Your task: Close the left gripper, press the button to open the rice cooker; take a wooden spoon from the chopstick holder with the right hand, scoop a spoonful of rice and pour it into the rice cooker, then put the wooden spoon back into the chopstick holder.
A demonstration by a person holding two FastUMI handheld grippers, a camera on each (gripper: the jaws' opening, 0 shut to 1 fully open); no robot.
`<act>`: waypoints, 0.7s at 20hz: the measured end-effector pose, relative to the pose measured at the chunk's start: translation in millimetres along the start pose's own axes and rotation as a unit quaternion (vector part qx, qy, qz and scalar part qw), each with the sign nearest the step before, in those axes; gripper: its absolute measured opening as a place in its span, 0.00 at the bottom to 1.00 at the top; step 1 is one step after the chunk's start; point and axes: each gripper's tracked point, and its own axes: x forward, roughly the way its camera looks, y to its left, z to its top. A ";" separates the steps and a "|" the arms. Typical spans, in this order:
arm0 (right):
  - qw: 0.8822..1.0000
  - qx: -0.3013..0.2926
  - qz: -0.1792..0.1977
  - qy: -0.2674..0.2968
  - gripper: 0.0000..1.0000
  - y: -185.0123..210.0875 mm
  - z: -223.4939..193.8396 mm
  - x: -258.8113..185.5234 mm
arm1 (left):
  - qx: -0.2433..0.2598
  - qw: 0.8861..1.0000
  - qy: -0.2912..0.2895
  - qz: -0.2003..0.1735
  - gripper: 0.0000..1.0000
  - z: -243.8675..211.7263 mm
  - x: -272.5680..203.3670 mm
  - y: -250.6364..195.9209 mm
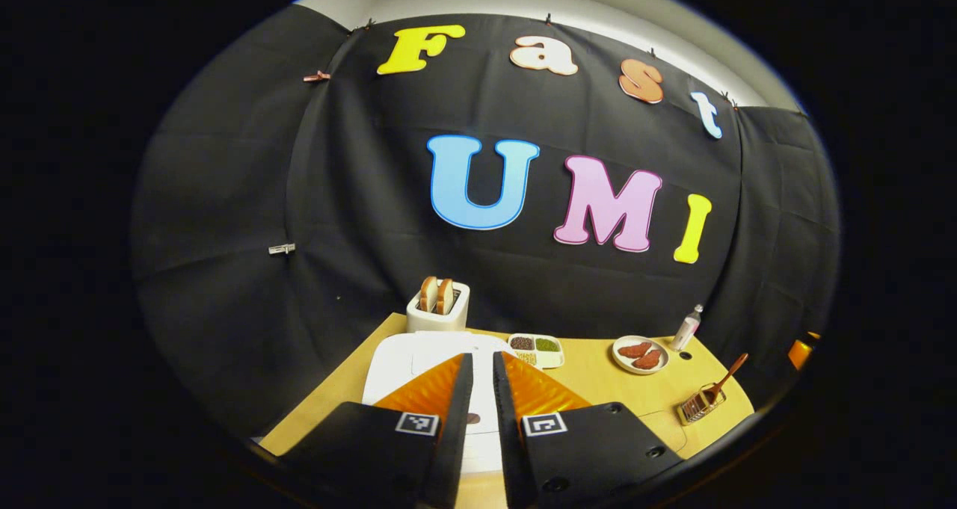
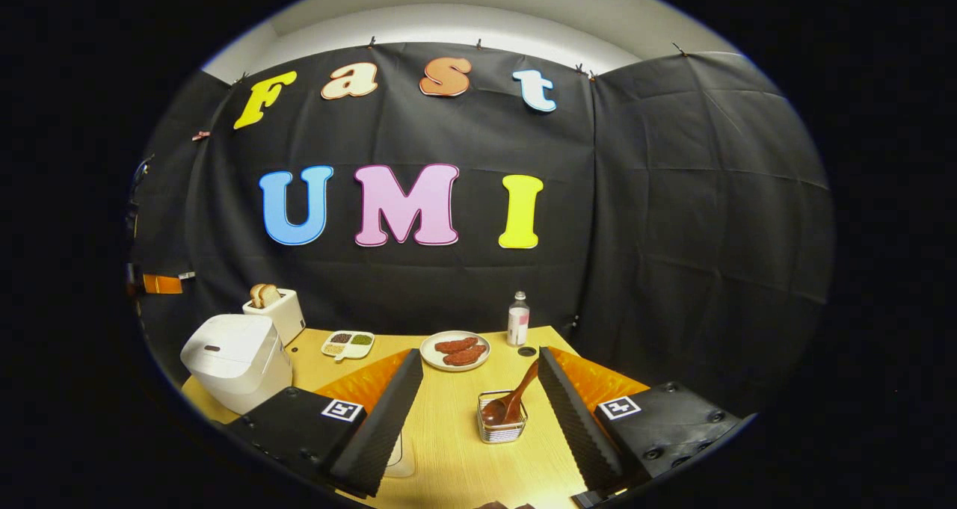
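so, in the left gripper view the left gripper (image 1: 482,367) sits at the bottom centre of the frame, its 2 fingers nearly together with just a thin gap between them, and nothing held. right behind the fingers is the white rice cooker (image 1: 419,356), lid down; a small dark button (image 1: 473,418) shows in the slit between the fingers. a toaster (image 1: 438,309) with 2 slices of bread stands behind the cooker, above centre-left of the table (image 1: 613,389). just right of the cooker is a tray (image 1: 536,350) of grains, then a plate (image 1: 639,354) with 2 reddish pieces, then a bottle (image 1: 686,328). at the lower right a wire holder (image 1: 699,406) carries the wooden spoon (image 1: 725,381), which leans up to the right.

in the right gripper view the right gripper (image 2: 478,378) has its fingers wide apart, empty. between them, at lower centre, stands the holder (image 2: 502,421) with the spoon (image 2: 514,403) in it, bowl down, handle tilted to the upper right. the cooker (image 2: 235,359) is at the left edge, closed, well apart from the holder. plate (image 2: 455,350) and bottle (image 2: 517,319) lie behind, near the wall.
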 end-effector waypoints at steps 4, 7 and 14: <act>1.000 -0.001 -0.008 0.018 0.98 -9.9 -12.4 -6.2 | 0.014 0.999 0.046 0.003 0.08 -25.3 23.1 17.3; 0.999 0.010 -0.011 0.037 0.98 -13.8 -22.0 -10.7 | 0.007 0.996 0.088 -0.010 0.07 -52.9 40.1 23.7; 0.998 0.021 -0.043 0.046 0.98 -38.7 -29.3 -23.1 | -0.016 0.988 0.155 -0.014 0.06 -101.9 64.3 20.3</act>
